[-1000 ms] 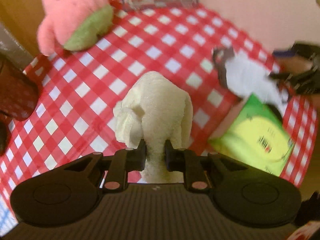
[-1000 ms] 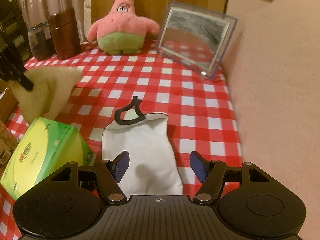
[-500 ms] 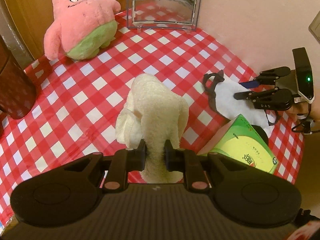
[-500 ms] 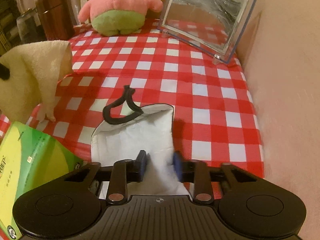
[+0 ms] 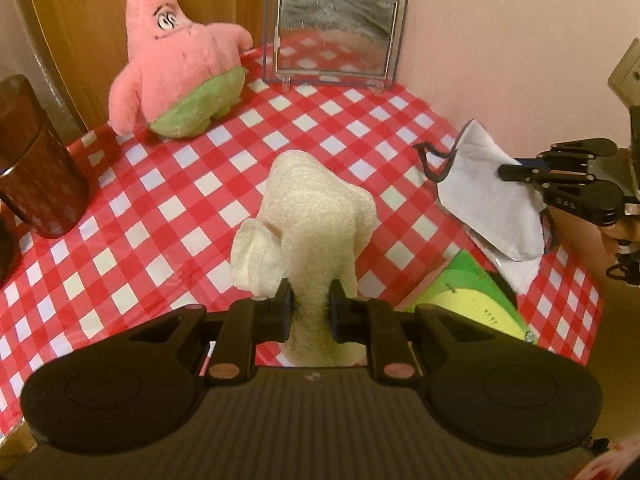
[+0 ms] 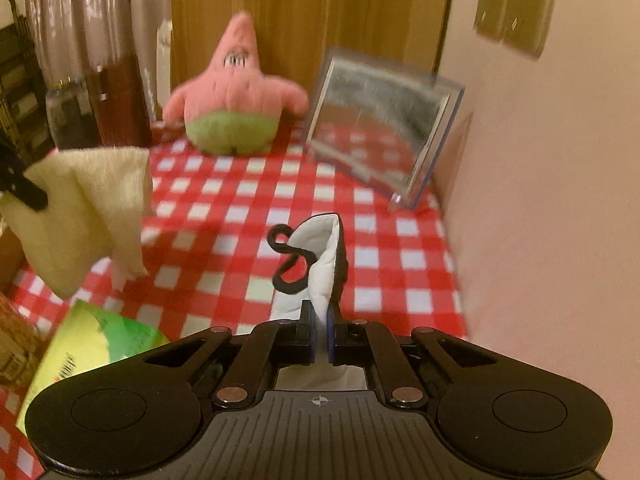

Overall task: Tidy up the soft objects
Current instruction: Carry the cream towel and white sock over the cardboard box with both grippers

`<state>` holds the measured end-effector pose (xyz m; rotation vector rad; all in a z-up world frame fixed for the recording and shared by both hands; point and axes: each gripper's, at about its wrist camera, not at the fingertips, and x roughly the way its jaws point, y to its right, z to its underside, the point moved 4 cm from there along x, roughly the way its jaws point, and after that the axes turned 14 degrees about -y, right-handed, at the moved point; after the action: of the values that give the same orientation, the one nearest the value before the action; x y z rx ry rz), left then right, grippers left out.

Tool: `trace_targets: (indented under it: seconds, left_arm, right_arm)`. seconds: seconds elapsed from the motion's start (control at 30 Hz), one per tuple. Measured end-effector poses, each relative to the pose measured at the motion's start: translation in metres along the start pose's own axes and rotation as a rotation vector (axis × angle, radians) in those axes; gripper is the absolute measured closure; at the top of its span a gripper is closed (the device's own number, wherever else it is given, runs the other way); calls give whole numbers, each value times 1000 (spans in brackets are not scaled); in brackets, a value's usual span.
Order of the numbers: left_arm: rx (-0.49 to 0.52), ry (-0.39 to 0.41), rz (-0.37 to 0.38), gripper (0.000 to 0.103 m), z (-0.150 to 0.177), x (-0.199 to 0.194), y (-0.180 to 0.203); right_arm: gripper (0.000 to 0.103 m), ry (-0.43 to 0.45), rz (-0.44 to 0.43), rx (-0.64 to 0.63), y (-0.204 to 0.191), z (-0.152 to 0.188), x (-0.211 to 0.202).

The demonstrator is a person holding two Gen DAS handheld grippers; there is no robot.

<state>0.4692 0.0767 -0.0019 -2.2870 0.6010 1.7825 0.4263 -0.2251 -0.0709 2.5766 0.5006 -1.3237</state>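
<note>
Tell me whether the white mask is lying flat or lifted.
Lifted. The right tongs pinch the white mask, which stands folded above the checkered tablecloth; its black ear loop hangs free.

table (image 5: 168, 216): red-white check cloth | on it: pink plush (image 5: 180, 76), mirror frame (image 5: 334, 36), brown canister (image 5: 34, 160), green box (image 5: 472, 300)

White pouch (image 6: 325, 264) now lifted in right claw (image 6: 319, 334)

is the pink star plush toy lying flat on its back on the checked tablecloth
No, the pink star plush toy sits upright on the red and white checked tablecloth.
</note>
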Motion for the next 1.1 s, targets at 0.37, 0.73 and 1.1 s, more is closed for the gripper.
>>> trace_targets:
  seconds: [0.37, 0.73, 1.1]
  left_arm:
    - [-6, 73, -23, 87, 7, -60, 27]
    - [-12, 102, -25, 87, 44, -104, 56]
    - [-57, 125, -70, 87, 97, -130, 69]
  right_arm:
    - [98, 87, -7, 11, -10, -9, -78]
    - [98, 137, -53, -23, -54, -5, -142]
    - [98, 157, -111, -71, -106, 1, -178]
